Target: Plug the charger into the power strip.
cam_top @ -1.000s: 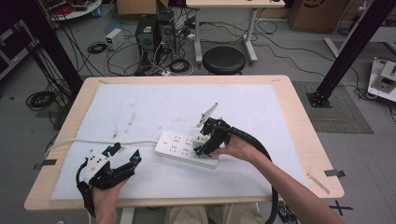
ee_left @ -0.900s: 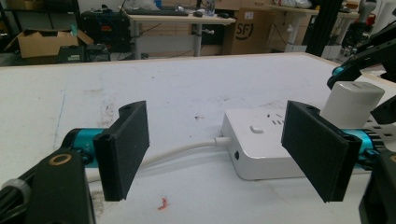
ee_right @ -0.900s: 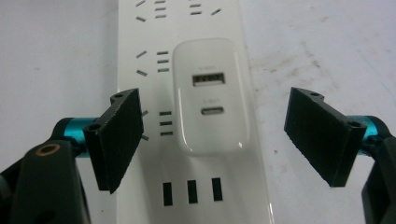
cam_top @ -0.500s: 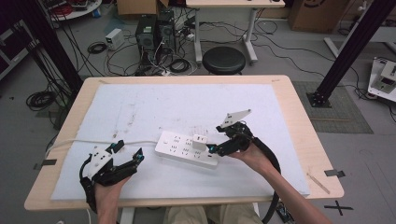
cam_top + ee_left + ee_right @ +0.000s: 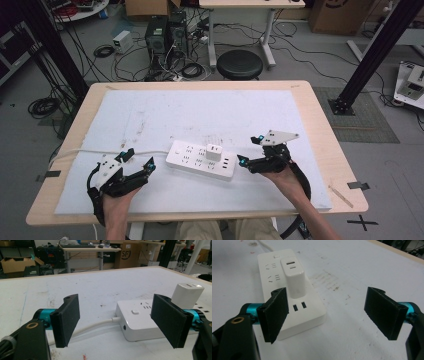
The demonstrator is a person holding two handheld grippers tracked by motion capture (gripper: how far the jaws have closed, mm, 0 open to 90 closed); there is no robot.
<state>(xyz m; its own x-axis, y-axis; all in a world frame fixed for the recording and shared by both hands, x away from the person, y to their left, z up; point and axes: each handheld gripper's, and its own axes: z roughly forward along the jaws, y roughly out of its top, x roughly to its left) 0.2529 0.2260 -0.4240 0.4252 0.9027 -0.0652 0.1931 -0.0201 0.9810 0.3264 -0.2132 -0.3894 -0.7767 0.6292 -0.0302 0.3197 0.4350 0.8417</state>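
Note:
A white power strip [image 5: 200, 160] lies near the table's front middle, its cord [image 5: 95, 152] running off to the left. A white charger block [image 5: 214, 151] stands plugged into its top. My left gripper [image 5: 137, 161] rests open on the mat just left of the strip, nothing between its jaws; in the left gripper view the strip's cord end [image 5: 135, 320] and the charger [image 5: 187, 295] lie ahead. My right gripper [image 5: 250, 150] is open just right of the strip, empty. In the right gripper view the charger [image 5: 294, 277] stands on the strip [image 5: 287, 290] ahead and to the left.
A white mat [image 5: 210, 115] covers most of the wooden table [image 5: 325, 145]. Beyond the far edge stand a black stool [image 5: 241, 64], computer cases [image 5: 165, 32] and tangled floor cables. A black frame post [image 5: 370, 55] rises at the right.
My right gripper has drawn back to the right, off the power strip, leaving the charger block standing in it. The left gripper has barely shifted.

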